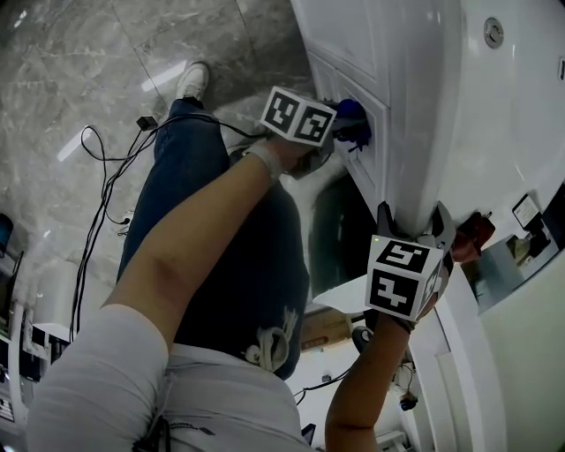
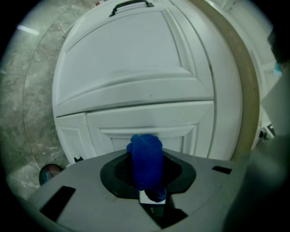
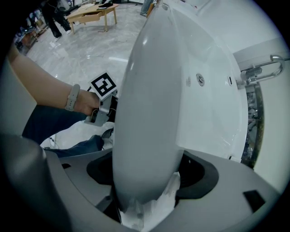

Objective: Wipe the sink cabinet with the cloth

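A blue cloth [image 2: 146,158] sticks out of my left gripper [image 2: 146,168], which is shut on it. In the head view that cloth [image 1: 351,115] is pressed to a white panelled door of the sink cabinet [image 1: 371,146], with the left gripper [image 1: 344,125] under its marker cube. The door panel [image 2: 136,77] fills the left gripper view. My right gripper [image 1: 413,221] straddles the front rim of the white sink [image 1: 441,106]. In its own view the sink rim [image 3: 149,113] runs between the jaws of the right gripper [image 3: 149,195], with crumpled white cloth [image 3: 152,212] wadded at their base.
A dark door handle [image 2: 131,4] sits at the top of the cabinet door. The faucet [image 3: 263,68] and overflow hole [image 3: 200,79] lie past the rim. Black cables [image 1: 97,203] trail over the marble floor beside the person's leg [image 1: 221,229]. A dark open cabinet bay [image 1: 340,234] lies below.
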A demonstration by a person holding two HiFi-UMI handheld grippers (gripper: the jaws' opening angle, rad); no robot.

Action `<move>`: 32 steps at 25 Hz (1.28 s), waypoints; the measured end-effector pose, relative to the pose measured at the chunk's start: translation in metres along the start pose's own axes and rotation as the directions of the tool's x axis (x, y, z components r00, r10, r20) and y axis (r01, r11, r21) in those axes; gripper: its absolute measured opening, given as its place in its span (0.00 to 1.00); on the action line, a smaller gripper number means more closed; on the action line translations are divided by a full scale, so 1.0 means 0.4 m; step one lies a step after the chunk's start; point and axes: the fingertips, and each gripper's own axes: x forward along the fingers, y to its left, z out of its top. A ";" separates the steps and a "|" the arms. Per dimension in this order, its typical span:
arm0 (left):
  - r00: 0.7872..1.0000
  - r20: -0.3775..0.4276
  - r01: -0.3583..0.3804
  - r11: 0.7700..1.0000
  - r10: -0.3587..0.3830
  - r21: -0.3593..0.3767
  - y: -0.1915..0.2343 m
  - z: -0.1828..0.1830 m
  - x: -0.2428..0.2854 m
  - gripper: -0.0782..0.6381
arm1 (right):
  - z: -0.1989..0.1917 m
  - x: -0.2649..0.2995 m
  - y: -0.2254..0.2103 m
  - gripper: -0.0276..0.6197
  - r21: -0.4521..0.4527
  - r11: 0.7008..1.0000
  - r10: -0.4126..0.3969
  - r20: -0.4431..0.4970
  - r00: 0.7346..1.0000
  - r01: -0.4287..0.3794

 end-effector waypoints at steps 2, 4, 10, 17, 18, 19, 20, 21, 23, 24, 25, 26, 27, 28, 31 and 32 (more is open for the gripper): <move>1.000 -0.024 -0.006 0.999 0.007 0.052 -0.015 -0.024 0.010 0.22 | -0.002 0.000 -0.002 0.53 0.004 1.000 -0.002 0.006 1.000 0.002; 0.999 -0.028 -0.022 0.995 0.025 0.100 -0.021 -0.041 0.014 0.22 | -0.003 0.001 -0.003 0.53 0.005 1.000 -0.002 0.013 1.000 0.002; 0.993 -0.030 -0.113 0.987 0.118 0.113 0.040 -0.079 -0.018 0.22 | 0.004 0.003 -0.004 0.53 0.012 1.000 -0.004 0.034 0.999 0.004; 0.995 -0.073 -0.062 0.995 0.068 0.084 0.010 -0.161 -0.004 0.22 | 0.015 -0.002 -0.004 0.53 0.029 1.000 -0.008 0.073 0.997 0.006; 0.996 -0.063 -0.061 0.996 0.065 0.070 0.006 -0.167 -0.002 0.22 | 0.017 -0.002 -0.003 0.53 0.033 0.999 -0.008 0.079 0.997 0.005; 0.997 -0.047 -0.060 0.997 0.062 0.050 0.003 -0.171 -0.001 0.22 | 0.018 -0.003 -0.002 0.53 0.035 0.999 -0.007 0.084 0.996 0.004; 0.998 -0.034 -0.059 0.998 0.060 0.034 0.002 -0.175 0.000 0.22 | 0.019 -0.003 0.000 0.53 0.036 0.999 -0.006 0.088 0.996 0.003; 0.998 -0.030 -0.058 0.998 0.059 0.029 0.001 -0.182 0.002 0.22 | 0.019 -0.004 0.000 0.53 0.037 0.999 -0.006 0.093 0.996 0.002; 0.997 -0.048 -0.054 0.998 0.056 0.044 -0.006 -0.202 0.013 0.22 | 0.021 -0.005 -0.002 0.53 0.037 0.999 -0.006 0.109 0.994 0.002; 0.997 -0.062 -0.048 0.997 0.052 0.057 -0.015 -0.216 0.022 0.22 | 0.023 -0.005 -0.003 0.53 0.036 0.999 -0.005 0.118 0.993 0.001; 0.997 -0.070 -0.041 0.997 0.045 0.064 -0.025 -0.229 0.033 0.22 | 0.026 -0.005 -0.004 0.53 0.035 0.999 -0.003 0.127 0.992 -0.002; 0.997 -0.061 -0.035 0.998 0.038 0.058 -0.035 -0.238 0.044 0.22 | 0.028 -0.005 -0.003 0.53 0.034 0.999 0.001 0.135 0.991 -0.006; 0.999 -0.037 -0.033 0.999 0.035 0.036 -0.042 -0.241 0.054 0.22 | 0.031 -0.006 -0.002 0.53 0.033 0.999 0.005 0.143 0.990 -0.010; 0.999 -0.005 -0.035 0.999 0.035 0.001 -0.043 -0.240 0.062 0.22 | 0.032 -0.007 0.000 0.53 0.034 0.999 0.010 0.151 0.988 -0.015; 0.996 0.065 -0.050 0.996 0.055 -0.079 -0.025 -0.231 0.071 0.22 | 0.035 -0.010 0.003 0.54 0.039 0.999 0.020 0.174 0.984 -0.027; 0.995 0.077 -0.059 0.994 0.066 -0.089 -0.016 -0.227 0.071 0.22 | 0.036 -0.011 0.004 0.54 0.040 0.999 0.023 0.182 0.983 -0.031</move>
